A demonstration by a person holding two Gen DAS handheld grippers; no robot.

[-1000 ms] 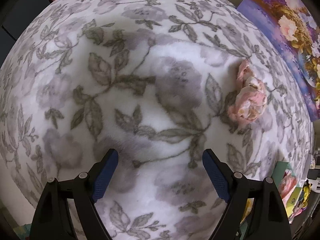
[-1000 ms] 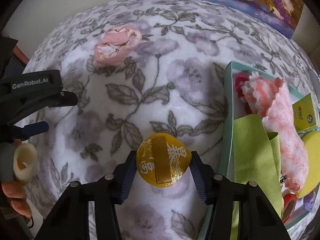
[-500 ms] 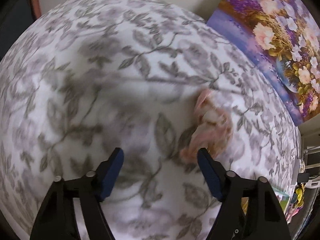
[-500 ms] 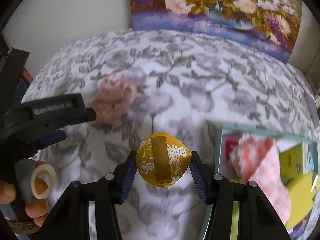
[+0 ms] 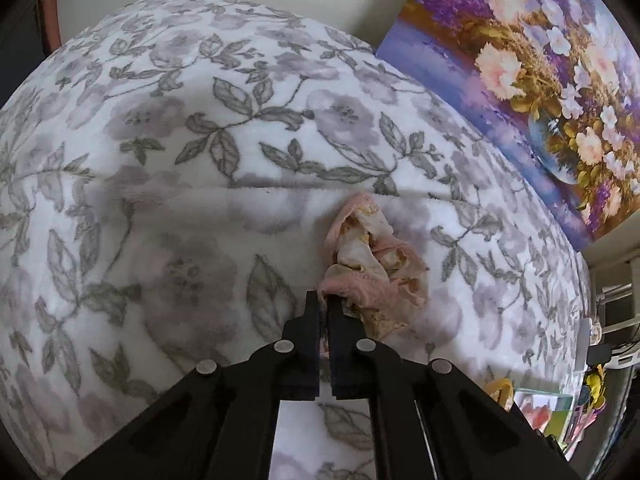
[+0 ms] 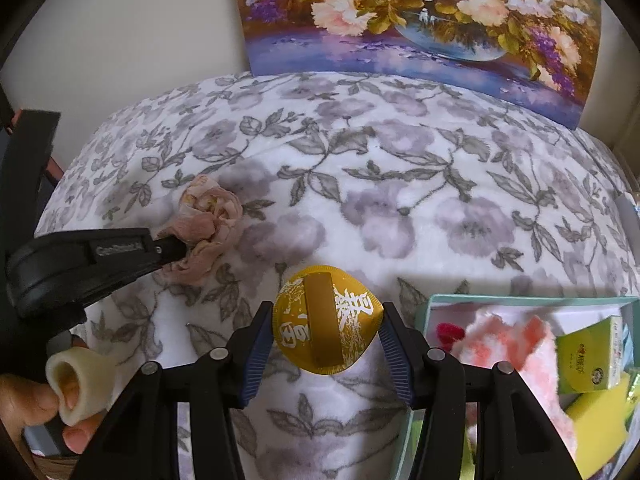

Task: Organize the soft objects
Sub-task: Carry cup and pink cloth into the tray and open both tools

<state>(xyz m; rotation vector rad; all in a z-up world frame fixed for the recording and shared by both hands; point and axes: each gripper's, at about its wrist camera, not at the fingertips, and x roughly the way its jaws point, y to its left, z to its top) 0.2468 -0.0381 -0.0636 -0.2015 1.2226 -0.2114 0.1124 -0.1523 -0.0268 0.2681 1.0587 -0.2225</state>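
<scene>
A crumpled pink cloth (image 5: 370, 264) lies on the floral blanket (image 5: 192, 184). My left gripper (image 5: 323, 300) is shut on the cloth's near edge, and a fold of pink fabric is pinched between its pads. From the right wrist view the same cloth (image 6: 208, 220) shows at the left, with the left gripper (image 6: 182, 246) clamped on it. My right gripper (image 6: 326, 330) is shut on a gold packet (image 6: 326, 322) with white characters, held just above the blanket.
A teal box (image 6: 520, 302) at the lower right holds a pink-and-white fluffy cloth (image 6: 516, 344), a green carton (image 6: 592, 360) and yellow items. A flower painting (image 6: 420, 20) leans on the wall behind the blanket. A hand (image 6: 36, 404) grips the left tool.
My left gripper moved to the pink cloth and went from wide open to shut on its edge. The right gripper drifted back with the gold packet still held; the box slid toward the lower right.
</scene>
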